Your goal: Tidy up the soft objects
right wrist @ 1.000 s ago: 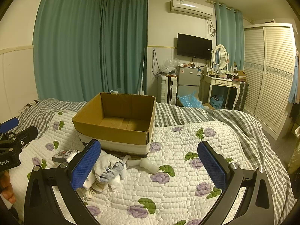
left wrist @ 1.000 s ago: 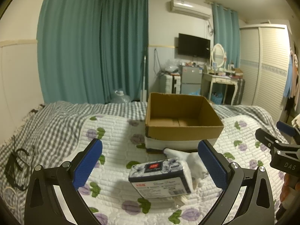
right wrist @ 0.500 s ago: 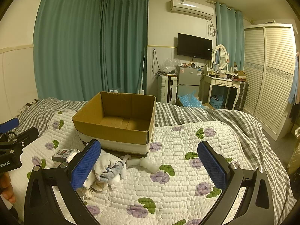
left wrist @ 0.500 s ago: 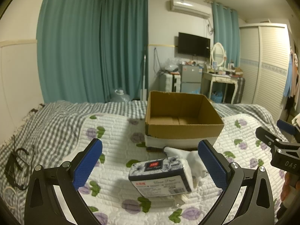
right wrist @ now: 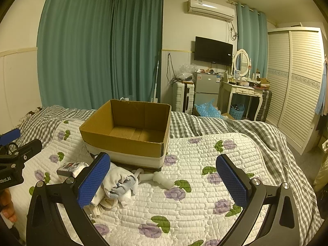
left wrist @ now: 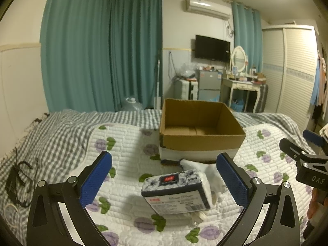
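1. Nothing has shifted noticeably since the earlier frames; left gripper [left wrist: 164, 181] and right gripper [right wrist: 162, 181] stay wide open, empty.
2. One tissue pack [left wrist: 177, 191], one sock bundle [right wrist: 121, 186] lie near one empty cardboard box [right wrist: 127, 131] on the quilt [right wrist: 201, 201].

left claw [left wrist: 164, 179] marginally nearer the tissue pack [left wrist: 177, 191] and cardboard box [left wrist: 199, 130]; right view slightly lower.

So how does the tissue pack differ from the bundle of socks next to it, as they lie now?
The tissue pack is a firm-edged block in printed wrapping with a red label; the sock bundle is a loose, crumpled heap of white and grey-blue cloth. The tissue pack lies framed between the open left gripper fingers; the sock bundle sits beside the right gripper's left finger. Both rest on the quilt outside the empty cardboard box.
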